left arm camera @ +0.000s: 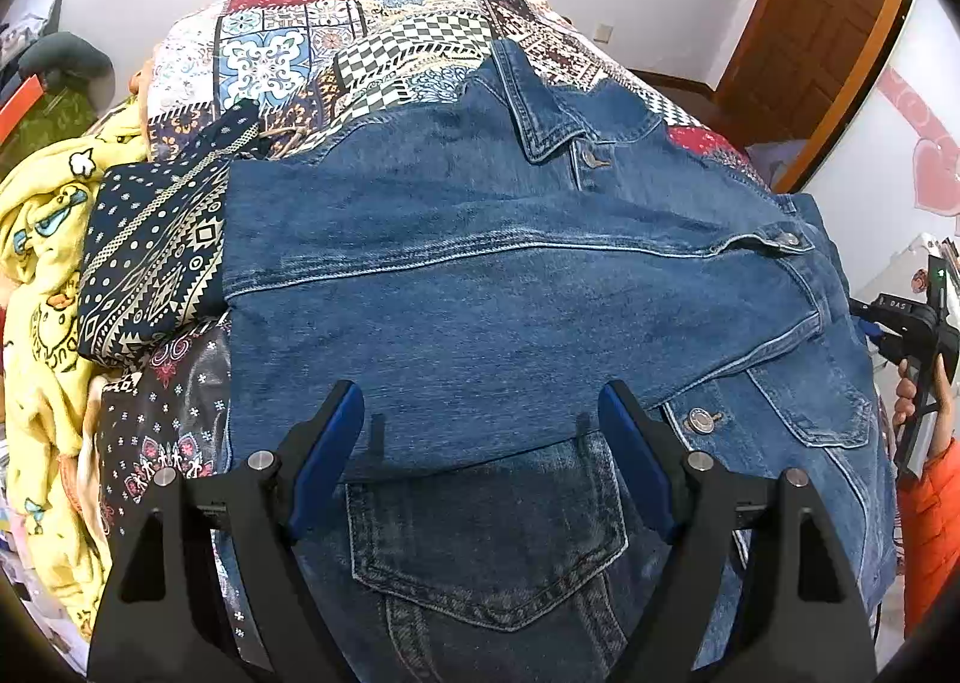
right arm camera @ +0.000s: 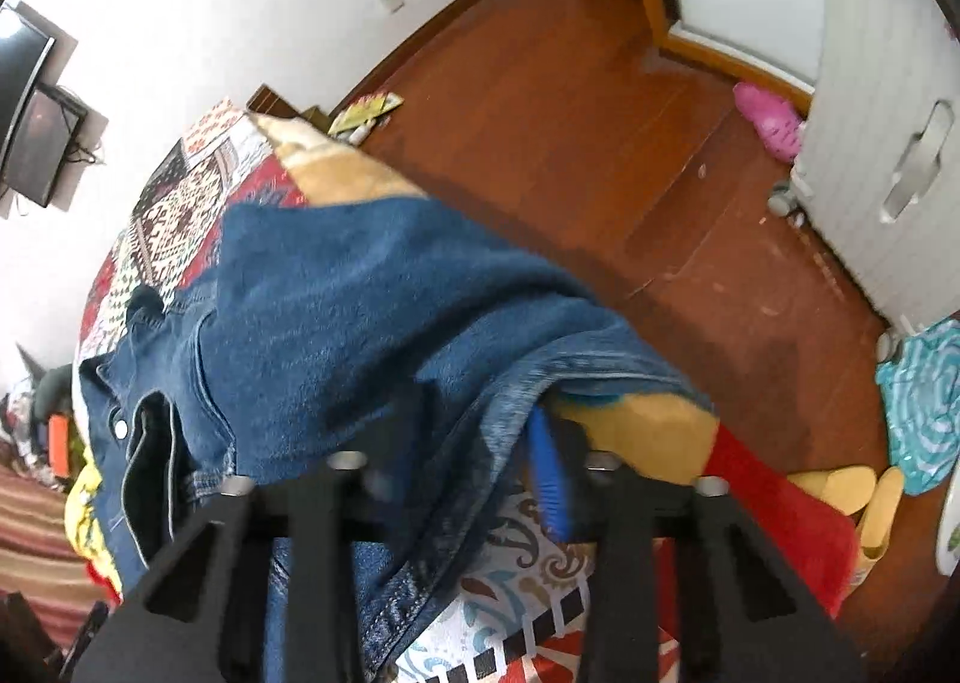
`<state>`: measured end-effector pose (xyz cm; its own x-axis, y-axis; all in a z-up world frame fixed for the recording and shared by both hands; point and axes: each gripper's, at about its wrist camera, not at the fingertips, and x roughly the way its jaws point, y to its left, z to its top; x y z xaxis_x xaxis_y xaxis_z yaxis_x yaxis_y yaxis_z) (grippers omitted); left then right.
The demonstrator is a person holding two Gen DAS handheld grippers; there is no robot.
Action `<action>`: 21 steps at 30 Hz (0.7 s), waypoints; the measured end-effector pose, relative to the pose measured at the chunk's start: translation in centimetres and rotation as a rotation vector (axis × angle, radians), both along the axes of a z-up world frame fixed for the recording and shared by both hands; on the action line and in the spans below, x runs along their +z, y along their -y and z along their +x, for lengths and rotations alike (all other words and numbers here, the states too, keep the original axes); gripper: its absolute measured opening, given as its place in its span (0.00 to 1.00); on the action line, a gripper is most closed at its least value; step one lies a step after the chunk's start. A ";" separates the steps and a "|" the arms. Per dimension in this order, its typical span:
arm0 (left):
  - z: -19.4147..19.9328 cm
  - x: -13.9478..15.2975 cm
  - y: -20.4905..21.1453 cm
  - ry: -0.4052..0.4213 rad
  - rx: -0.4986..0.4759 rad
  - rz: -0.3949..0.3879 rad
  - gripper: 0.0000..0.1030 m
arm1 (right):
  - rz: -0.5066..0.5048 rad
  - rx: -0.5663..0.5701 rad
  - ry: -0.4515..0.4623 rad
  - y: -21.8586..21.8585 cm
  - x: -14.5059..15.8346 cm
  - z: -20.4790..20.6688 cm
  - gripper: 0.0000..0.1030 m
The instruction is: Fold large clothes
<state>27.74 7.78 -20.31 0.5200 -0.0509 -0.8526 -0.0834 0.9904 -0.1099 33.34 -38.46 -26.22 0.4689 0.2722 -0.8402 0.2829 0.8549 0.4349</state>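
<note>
A blue denim jacket (left arm camera: 480, 275) lies spread on the bed, collar at the far side, with its button placket toward the right. A pair of jeans (left arm camera: 480, 551) lies under its near hem, back pocket up. My left gripper (left arm camera: 480, 407) hangs open just above the jacket's near hem, nothing between its blue pads (left arm camera: 336, 443). At the jacket's right edge, my right gripper (left arm camera: 870, 326) is held by a hand in an orange sleeve. In the right wrist view the right gripper (right arm camera: 474, 431) is shut on the jacket's (right arm camera: 336, 311) hem. One blue pad (right arm camera: 546, 479) shows; denim hides the other.
A patchwork quilt (left arm camera: 336, 41) covers the bed. A dark patterned garment (left arm camera: 150, 263) and a yellow blanket (left arm camera: 42, 275) lie at the left. Right of the bed are wood floor (right arm camera: 600, 113), yellow slippers (right arm camera: 840, 491), a teal cloth (right arm camera: 918, 401) and a white door (right arm camera: 888, 113).
</note>
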 end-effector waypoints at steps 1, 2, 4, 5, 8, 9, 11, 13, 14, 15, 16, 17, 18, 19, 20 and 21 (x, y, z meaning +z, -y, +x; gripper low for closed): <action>-0.1 0.0 -0.1 0.003 0.001 -0.002 0.78 | -0.009 -0.001 0.018 0.0 0.7 -0.2 0.16; -0.2 0.1 -0.2 0.006 0.001 -0.005 0.78 | -0.014 -0.001 0.035 0.0 1.3 -0.2 0.15; -0.5 0.1 -0.3 0.010 0.001 -0.011 0.78 | -0.037 0.006 0.090 -0.3 3.3 -0.7 0.11; -0.6 0.1 -0.4 0.013 0.001 -0.017 0.78 | -0.047 0.011 0.118 -0.5 4.3 -0.8 0.11; -0.9 0.2 -0.6 0.016 -0.004 -0.026 0.78 | -0.070 0.053 0.231 -2.1 8.4 -1.4 0.09; -1.0 0.2 -0.6 0.019 -0.006 -0.027 0.78 | -0.074 0.083 0.280 -3.0 10.0 -1.7 0.09; -1.4 0.4 -0.7 0.028 -0.008 -0.027 0.78 | -0.087 0.149 0.364 -5.1 12.8 -2.2 0.08; -1.8 0.7 -0.8 0.037 -0.011 -0.030 0.78 | -0.102 0.241 0.433 -8.0 15.2 -2.7 0.08; -2.0 0.9 -0.9 0.043 -0.013 -0.033 0.78 | -0.099 0.284 0.450 -9.3 15.8 -2.8 0.08; -2.3 1.1 -1.0 0.050 -0.016 -0.035 0.78 | -0.097 0.331 0.460 -10.8 16.1 -2.9 0.08; -2.5 1.3 -1.0 0.056 -0.019 -0.036 0.78 | -0.097 0.390 0.464 -12.8 16.3 -3.1 0.08; -2.6 1.5 -1.0 0.061 -0.022 -0.035 0.78 | -0.099 0.424 0.459 -14.0 16.0 -3.3 0.08; -2.8 1.7 -0.9 0.066 -0.027 -0.035 0.78 | -0.096 0.467 0.443 -15.4 15.4 -3.4 0.08; -2.9 1.9 -0.9 0.069 -0.031 -0.035 0.78 | -0.088 0.497 0.423 -16.5 14.6 -3.4 0.08; -3.1 2.2 -0.7 0.073 -0.041 -0.032 0.78 | -0.085 0.526 0.393 -17.6 13.4 -3.3 0.08; -3.2 2.4 -0.6 0.077 -0.050 -0.028 0.78 | -0.095 0.546 0.359 -18.5 12.2 -3.3 0.08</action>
